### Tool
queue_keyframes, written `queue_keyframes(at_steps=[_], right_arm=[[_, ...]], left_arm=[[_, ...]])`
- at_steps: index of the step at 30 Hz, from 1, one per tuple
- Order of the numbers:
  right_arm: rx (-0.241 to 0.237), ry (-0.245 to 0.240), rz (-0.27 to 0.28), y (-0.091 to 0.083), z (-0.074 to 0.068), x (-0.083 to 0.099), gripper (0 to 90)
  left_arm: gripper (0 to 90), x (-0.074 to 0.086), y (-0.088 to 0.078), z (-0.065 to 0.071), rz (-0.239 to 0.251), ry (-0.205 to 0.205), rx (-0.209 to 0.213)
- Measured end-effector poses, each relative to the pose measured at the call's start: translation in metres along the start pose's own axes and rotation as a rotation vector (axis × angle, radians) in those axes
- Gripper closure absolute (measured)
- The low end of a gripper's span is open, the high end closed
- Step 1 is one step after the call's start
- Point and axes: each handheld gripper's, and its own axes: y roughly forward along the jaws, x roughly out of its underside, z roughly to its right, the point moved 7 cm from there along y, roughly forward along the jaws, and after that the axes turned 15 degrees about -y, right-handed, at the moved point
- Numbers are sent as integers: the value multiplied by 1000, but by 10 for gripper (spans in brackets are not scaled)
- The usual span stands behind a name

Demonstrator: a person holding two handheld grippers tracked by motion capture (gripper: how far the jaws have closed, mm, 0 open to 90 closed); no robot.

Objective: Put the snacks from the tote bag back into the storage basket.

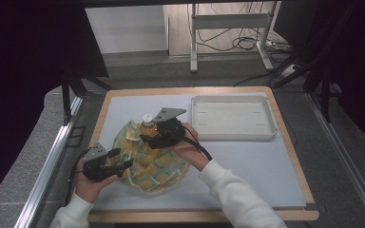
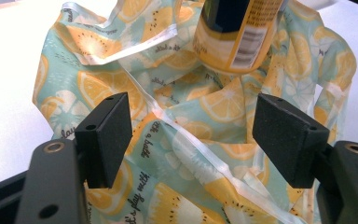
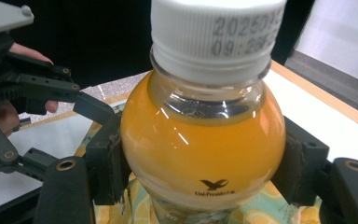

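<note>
A bottle of orange juice [image 1: 147, 121] with a white cap stands upright over the open mouth of a lemon-print cloth bag [image 1: 158, 167]. My right gripper [image 1: 151, 135] is shut on the bottle [image 3: 200, 149], its pads pressed against both sides of the round shoulder. The bottle's bottom [image 2: 235, 37] hangs just above the bag's fabric [image 2: 191, 121]. My left gripper [image 2: 193, 135] is at the bag's left edge [image 1: 121, 159]. Its jaws stand wide apart, with bag cloth and a white ribbon lying between them untouched by the pads.
A shallow white tray [image 1: 233, 135] sits at the back right of the white mat [image 1: 261, 166], close to the right hand. The wooden table edge [image 1: 292, 147] runs just beyond the tray. The bag covers the mat's front left.
</note>
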Motion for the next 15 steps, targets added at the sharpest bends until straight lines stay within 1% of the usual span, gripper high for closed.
queue_keyframes(at_steps=[4, 7, 15], right_arm=[[1, 9, 13, -6, 3, -4, 304], [14, 5, 20, -12, 5, -7, 304], [22, 19, 50, -30, 12, -15, 304]], left_arm=[[290, 0, 0, 0, -1, 0, 1], [290, 0, 0, 0, -1, 0, 3], [290, 0, 0, 0, 0, -1, 2]])
